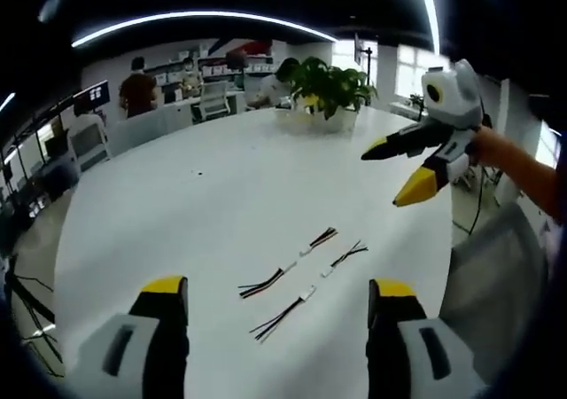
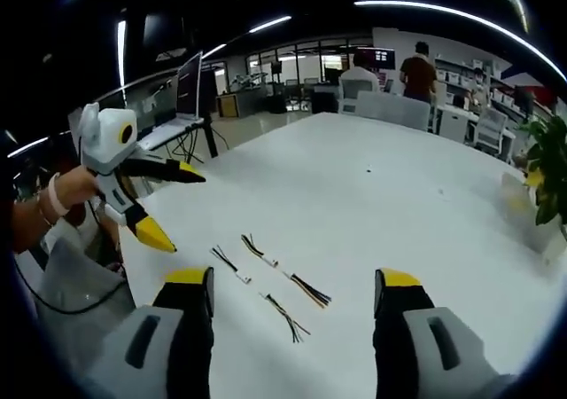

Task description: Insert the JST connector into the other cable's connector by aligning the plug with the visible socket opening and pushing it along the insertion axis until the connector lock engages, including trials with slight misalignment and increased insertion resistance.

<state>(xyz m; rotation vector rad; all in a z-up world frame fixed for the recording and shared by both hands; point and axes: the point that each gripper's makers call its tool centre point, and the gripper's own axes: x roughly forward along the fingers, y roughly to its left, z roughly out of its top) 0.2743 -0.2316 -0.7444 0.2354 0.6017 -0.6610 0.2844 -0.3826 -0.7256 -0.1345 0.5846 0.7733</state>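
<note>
Several short cables with white JST connectors lie loose on the white table [image 1: 213, 177]. A red-black cable [image 1: 264, 284] points its connector at a second red-black cable [image 1: 319, 238]. Beside them, a black cable [image 1: 282, 315] faces another black cable [image 1: 347, 255]. The pairs lie end to end with small gaps. My left gripper [image 1: 277, 288] hovers open above and short of them. The right gripper [image 1: 385, 177] hangs open in the air at the right. In the right gripper view the cables [image 2: 308, 290] lie just ahead of the open right gripper [image 2: 293, 279], with the left gripper [image 2: 182, 208] open at the left.
A potted plant [image 1: 330, 89] stands at the table's far side. A grey chair [image 1: 496, 266] sits by the right table edge. Desks, monitors and people [image 1: 137, 87] are in the background. A laptop [image 2: 182, 97] stands on a stand past the table.
</note>
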